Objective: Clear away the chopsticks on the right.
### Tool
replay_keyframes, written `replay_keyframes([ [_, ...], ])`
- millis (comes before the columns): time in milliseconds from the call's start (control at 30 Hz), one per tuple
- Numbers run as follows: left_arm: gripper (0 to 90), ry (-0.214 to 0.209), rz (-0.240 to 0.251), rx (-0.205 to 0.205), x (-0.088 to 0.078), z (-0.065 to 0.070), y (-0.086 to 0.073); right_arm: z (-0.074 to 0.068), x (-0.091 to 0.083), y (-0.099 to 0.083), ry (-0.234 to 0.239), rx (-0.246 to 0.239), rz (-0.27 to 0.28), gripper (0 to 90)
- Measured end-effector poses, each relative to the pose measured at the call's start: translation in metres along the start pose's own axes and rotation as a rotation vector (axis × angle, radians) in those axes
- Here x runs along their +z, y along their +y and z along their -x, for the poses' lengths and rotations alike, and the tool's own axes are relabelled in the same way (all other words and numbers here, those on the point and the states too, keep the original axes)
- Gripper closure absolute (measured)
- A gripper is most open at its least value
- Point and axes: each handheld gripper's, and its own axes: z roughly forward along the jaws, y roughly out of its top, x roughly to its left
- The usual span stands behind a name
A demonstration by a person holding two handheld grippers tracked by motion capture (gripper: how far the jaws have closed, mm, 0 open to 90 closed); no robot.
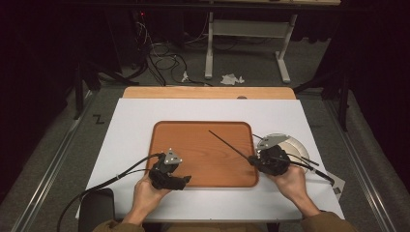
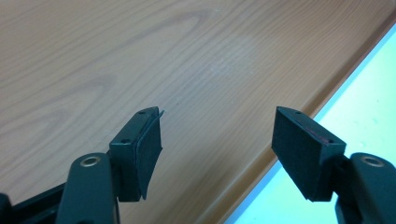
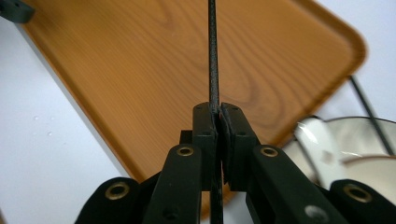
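Black two-jaw left gripper point(image 1: 170, 178) and right gripper point(image 1: 253, 160) — brass rivets, grey triangular plates, trailing black cables, olive-brown sleeves

1. The tray point(image 1: 203, 145) is orange-brown with a wood-grain pattern.
2. The table cover point(image 1: 140, 116) is plain white.
3. The chopstick point(image 3: 213, 56) is black.
4. The bowl point(image 1: 295, 145) at the right is white.
5. Both the left gripper point(image 2: 217, 140) and the right gripper point(image 3: 219, 114) are black with brass-coloured rivets.

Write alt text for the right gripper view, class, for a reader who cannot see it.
The right gripper has its two black jaws shut on a thin black stick that runs straight up over a wooden tray. A white bowl sits at the lower right on the white table.
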Motion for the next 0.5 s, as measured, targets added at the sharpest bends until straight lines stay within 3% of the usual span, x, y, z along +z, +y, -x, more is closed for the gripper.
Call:
replay_keyframes([
  [33, 32.9, -0.002, -0.001, -0.002, 0.000, 0.000, 0.000, -0.003, 0.012, 0.001, -0.002, -0.009, -0.023, 86.3],
  [67, 32.9, -0.003, 0.000, -0.002, 0.000, 0.000, 0.000, -0.003, 0.012, 0.001, -0.002, -0.009, -0.023, 86.3],
  [167, 32.9, -0.002, -0.001, 0.002, 0.000, 0.000, 0.000, -0.008, 0.034, 0.002, 0.002, -0.015, -0.075, 86.3],
  [500, 32.8, -0.002, 0.002, -0.002, -0.001, 0.000, 0.000, -0.005, 0.052, 0.008, -0.007, 0.019, -0.088, 86.2],
])
